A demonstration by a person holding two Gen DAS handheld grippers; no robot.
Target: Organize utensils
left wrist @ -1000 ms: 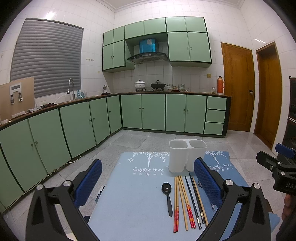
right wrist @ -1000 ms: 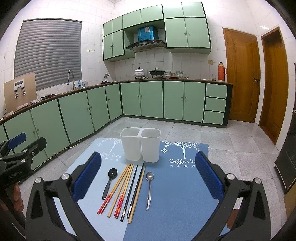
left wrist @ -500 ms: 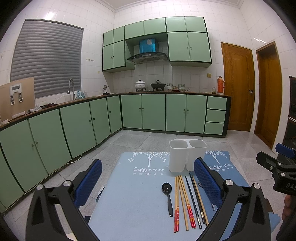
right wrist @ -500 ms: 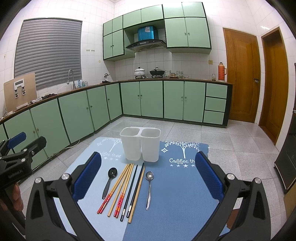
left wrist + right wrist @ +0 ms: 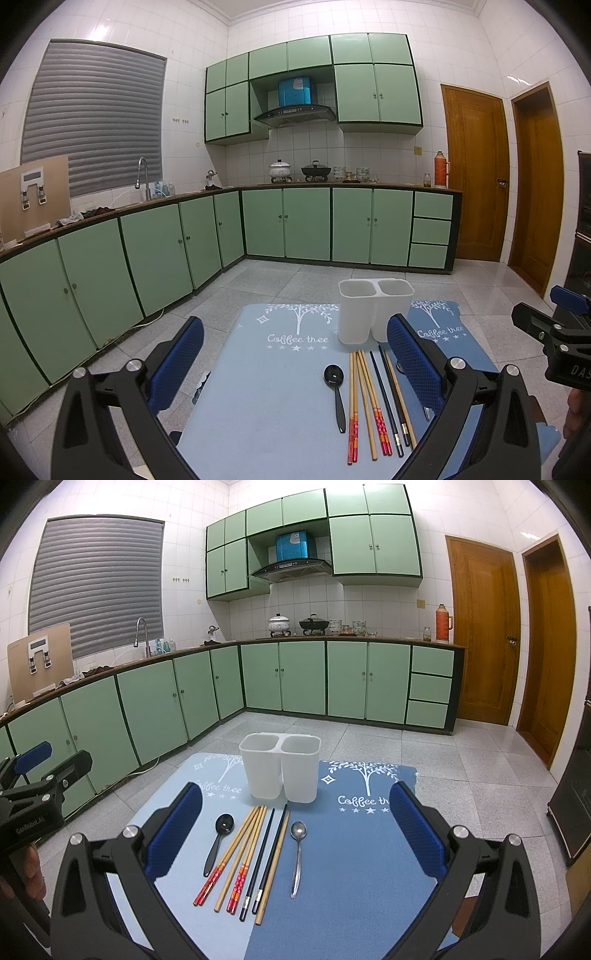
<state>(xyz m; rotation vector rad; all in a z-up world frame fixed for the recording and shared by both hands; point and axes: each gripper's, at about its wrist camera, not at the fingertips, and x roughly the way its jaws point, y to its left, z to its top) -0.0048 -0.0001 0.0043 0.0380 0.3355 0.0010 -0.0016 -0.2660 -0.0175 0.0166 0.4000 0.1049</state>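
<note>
A white two-compartment holder [image 5: 279,770] [image 5: 373,309] stands empty at the back of a blue "Coffee tree" mat [image 5: 351,886] [image 5: 266,398]. In front of it lie a black spoon [image 5: 218,840] [image 5: 336,387], several wooden and black chopsticks [image 5: 251,856] [image 5: 373,398] and a metal spoon [image 5: 297,853]. My right gripper [image 5: 295,823] hangs open above the utensils. Left of them, my left gripper [image 5: 295,358] is open too, its right finger covering the metal spoon. Neither holds anything.
The mat covers a small table with grey tiled floor around it. Green cabinets [image 5: 155,709] run along the left and back walls. Each view shows the other gripper at its side edge: left gripper body [image 5: 33,805], right gripper body [image 5: 554,343].
</note>
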